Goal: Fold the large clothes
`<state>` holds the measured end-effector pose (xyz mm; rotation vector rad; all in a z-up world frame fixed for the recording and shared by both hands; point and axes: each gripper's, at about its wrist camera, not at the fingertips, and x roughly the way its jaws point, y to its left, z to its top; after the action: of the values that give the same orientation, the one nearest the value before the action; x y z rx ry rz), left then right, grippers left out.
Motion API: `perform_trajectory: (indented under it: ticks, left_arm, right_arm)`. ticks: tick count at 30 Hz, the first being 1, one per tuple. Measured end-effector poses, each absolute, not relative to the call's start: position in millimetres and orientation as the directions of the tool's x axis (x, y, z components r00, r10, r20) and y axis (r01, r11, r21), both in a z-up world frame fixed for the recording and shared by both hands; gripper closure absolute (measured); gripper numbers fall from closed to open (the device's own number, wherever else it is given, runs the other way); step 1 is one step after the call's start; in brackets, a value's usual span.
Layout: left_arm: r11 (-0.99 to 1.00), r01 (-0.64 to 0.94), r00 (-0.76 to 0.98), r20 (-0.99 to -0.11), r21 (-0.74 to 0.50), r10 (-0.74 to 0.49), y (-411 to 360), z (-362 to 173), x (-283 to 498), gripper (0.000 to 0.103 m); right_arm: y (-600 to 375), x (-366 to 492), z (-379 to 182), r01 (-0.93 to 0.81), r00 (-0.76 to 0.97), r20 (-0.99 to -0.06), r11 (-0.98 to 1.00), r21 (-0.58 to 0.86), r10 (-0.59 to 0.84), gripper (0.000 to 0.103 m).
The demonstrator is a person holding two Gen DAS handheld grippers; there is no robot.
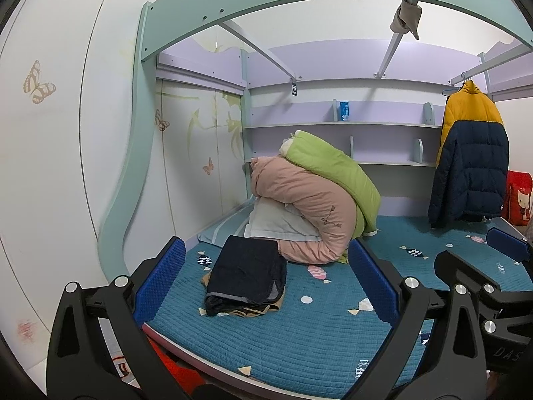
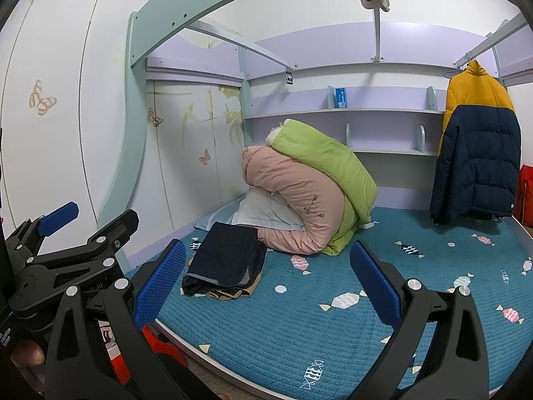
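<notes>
A folded dark navy garment [image 1: 245,275] lies on a folded tan garment [image 1: 256,310] on the teal bed mat [image 1: 299,340]; both show in the right wrist view too, navy [image 2: 225,261] on tan [image 2: 233,293]. My left gripper [image 1: 266,283] is open and empty, held back over the bed's front edge. My right gripper [image 2: 268,283] is open and empty, beside it to the right; it shows in the left wrist view [image 1: 479,263]. A yellow and navy puffer jacket [image 1: 469,156] hangs at the back right [image 2: 476,143].
Rolled pink and green quilts [image 1: 316,200] with a pillow [image 1: 279,223] sit behind the folded pile. Lilac shelves [image 1: 343,126] line the back wall. White wardrobe doors [image 1: 60,133] stand left. A red bag [image 1: 518,200] is far right.
</notes>
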<state>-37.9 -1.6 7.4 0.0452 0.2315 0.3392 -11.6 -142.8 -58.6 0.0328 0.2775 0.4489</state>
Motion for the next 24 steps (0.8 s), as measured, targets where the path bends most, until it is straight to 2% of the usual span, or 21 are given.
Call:
perform_trajectory:
  ticks: [24]
  left_arm:
    - [0.939, -0.332, 0.914, -0.216, 0.085, 0.343, 0.8, 7.4, -39.0, 0.005]
  right_arm:
    - [-141.1, -11.3, -58.4, -0.424, 0.864, -0.257, 0.901, 0.095, 0.433, 0.007]
